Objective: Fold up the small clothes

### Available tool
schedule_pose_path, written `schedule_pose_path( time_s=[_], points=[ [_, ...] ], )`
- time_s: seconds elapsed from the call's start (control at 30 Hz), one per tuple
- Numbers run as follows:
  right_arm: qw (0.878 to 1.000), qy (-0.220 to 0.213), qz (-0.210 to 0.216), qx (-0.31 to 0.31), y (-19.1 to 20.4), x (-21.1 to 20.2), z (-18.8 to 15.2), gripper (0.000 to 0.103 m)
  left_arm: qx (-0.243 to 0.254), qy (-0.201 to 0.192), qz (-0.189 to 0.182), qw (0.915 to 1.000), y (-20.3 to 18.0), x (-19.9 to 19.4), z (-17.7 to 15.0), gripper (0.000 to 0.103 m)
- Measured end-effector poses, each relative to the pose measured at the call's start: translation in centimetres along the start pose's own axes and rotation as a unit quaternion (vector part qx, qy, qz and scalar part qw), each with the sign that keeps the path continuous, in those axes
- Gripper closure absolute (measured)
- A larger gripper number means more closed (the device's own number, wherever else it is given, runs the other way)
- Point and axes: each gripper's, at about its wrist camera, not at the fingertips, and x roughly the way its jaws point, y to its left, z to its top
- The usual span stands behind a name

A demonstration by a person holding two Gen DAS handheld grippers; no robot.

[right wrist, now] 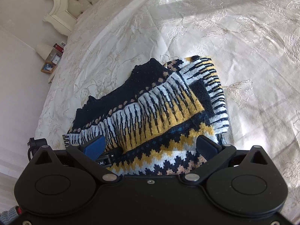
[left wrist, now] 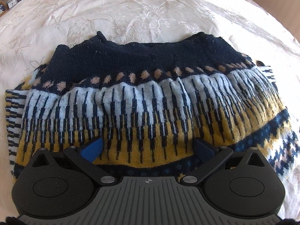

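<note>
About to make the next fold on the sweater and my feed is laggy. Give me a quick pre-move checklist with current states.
1. Left gripper open: ok, fingers spread wide over the yellow band.
2. Right gripper open: ok, fingers spread over the zigzag hem.
3. Either gripper holding fabric: not ok, nothing is pinched.
4. Sweater lying folded on the bedspread: ok, navy band doubled over the patterned body, though rumpled.
5. Sleeve tucked in: cannot tell, it runs along the far side edge.
6. Room on the bedspread around the sweater: ok, bare cloth all round.
</note>
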Motion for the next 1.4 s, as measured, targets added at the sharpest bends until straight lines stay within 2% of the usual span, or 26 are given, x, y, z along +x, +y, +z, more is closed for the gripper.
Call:
schedule_pose_path(
  time_s=[0.5, 0.73, 0.83, 0.93, 1.07, 1.17, 1.27, 1.3, 1.37, 1.4],
  points=[
    [0.999, 0.026, 0.011, -0.025, -1.6, 3.0, 2.3, 0.0, 0.0, 0.004, 0.001, 1.0, 0.2, 0.0, 0.0, 0.0],
    [0.999, -0.015, 0.012, -0.041, -2.8, 2.0, 2.7, 0.0, -0.004, 0.004, -0.003, 1.0, 0.4, -0.8, 0.1, 0.001],
    [0.999, -0.022, 0.01, -0.033, -3.6, 1.9, 3.3, 0.0, 0.0, -0.021, 0.002, 0.9998, 0.1, -2.3, 0.2, 0.007],
    [0.999, -0.021, 0.008, -0.04, -4.0, 2.4, 4.2, 0.0, 0.012, -0.056, 0.008, 0.9983, 0.0, -3.8, 0.5, 0.008],
    [0.998, -0.022, 0.015, -0.065, -3.5, 3.1, 5.2, 0.0, -0.01, -0.086, 0.02, 0.996, 1.0, -4.6, 1.5, 0.008],
    [0.996, -0.013, 0.019, -0.087, -3.0, 4.0, 5.8, 0.0, -0.04, -0.079, 0.022, 0.9958, 2.2, -3.8, 2.6, 0.008],
    [0.994, 0.005, 0.02, -0.106, -2.5, 5.1, 6.3, 0.001, -0.042, -0.071, 0.037, 0.9959, 2.7, -2.4, 3.5, 0.008],
    [0.994, 0.014, 0.017, -0.111, -2.4, 5.5, 6.5, 0.003, -0.04, -0.067, 0.04, 0.9961, 2.8, -2.0, 3.7, 0.008],
    [0.992, 0.029, 0.007, -0.121, -2.1, 6.2, 6.9, 0.026, -0.035, -0.059, 0.044, 0.9967, 2.9, -1.2, 4.0, 0.008],
    [0.991, 0.035, -0.006, -0.129, -1.9, 6.5, 7.1, 0.046, -0.033, -0.057, 0.045, 0.9968, 2.9, -1.0, 4.1, 0.008]
  ],
)
